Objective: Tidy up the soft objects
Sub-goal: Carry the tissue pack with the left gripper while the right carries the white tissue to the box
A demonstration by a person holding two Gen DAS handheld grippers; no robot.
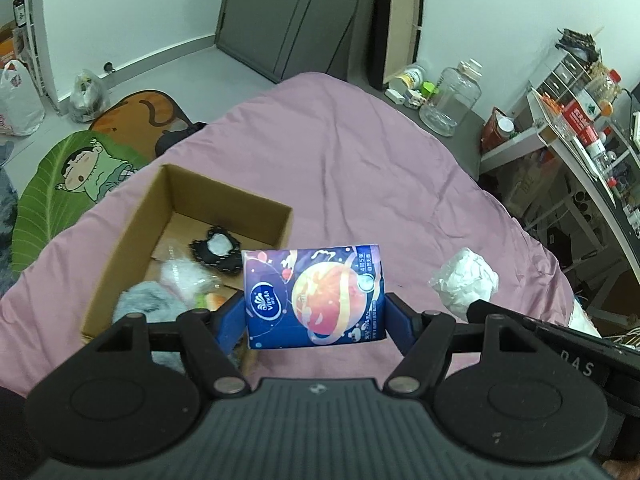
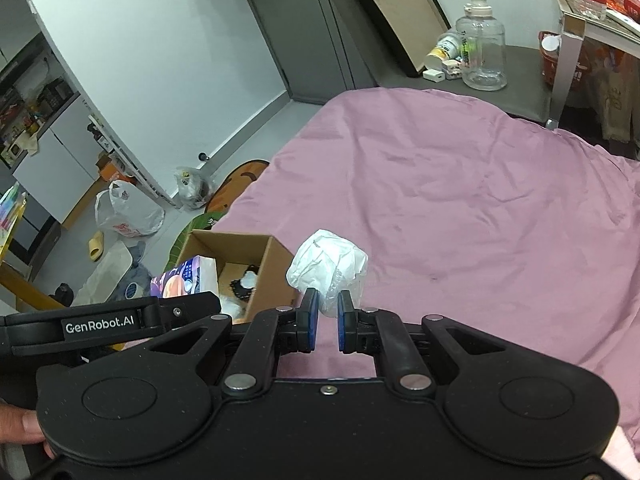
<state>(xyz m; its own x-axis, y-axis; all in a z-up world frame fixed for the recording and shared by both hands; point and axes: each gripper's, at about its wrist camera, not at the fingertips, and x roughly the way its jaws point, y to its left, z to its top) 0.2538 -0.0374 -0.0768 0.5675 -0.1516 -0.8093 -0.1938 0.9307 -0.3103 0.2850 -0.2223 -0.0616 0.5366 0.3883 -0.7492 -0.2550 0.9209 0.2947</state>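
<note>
My left gripper [image 1: 315, 312] is shut on a blue tissue pack [image 1: 314, 296] printed with an orange planet, held above the pink bedsheet [image 1: 340, 168] just right of an open cardboard box [image 1: 264, 206]. Inside the box lie a black-and-white pouch [image 1: 218, 250], a pale plastic-wrapped item [image 1: 186, 278] and a grey fluffy cloth [image 1: 144, 304]. My right gripper [image 2: 328, 316] is shut on the lower edge of a crumpled white plastic-wrapped bundle [image 2: 328, 266], lifted over the sheet right of the box [image 2: 276, 276]. The bundle [image 1: 466, 280] and the right gripper's arm show at the right of the left wrist view.
The pink sheet [image 2: 460, 200] spreads wide beyond both grippers. A clear plastic jug [image 1: 450, 98] and small items stand past the bed's far edge. A cluttered shelf [image 1: 568, 128] is on the right. Floor mats [image 1: 80, 168] and plastic bags [image 2: 128, 210] lie on the left.
</note>
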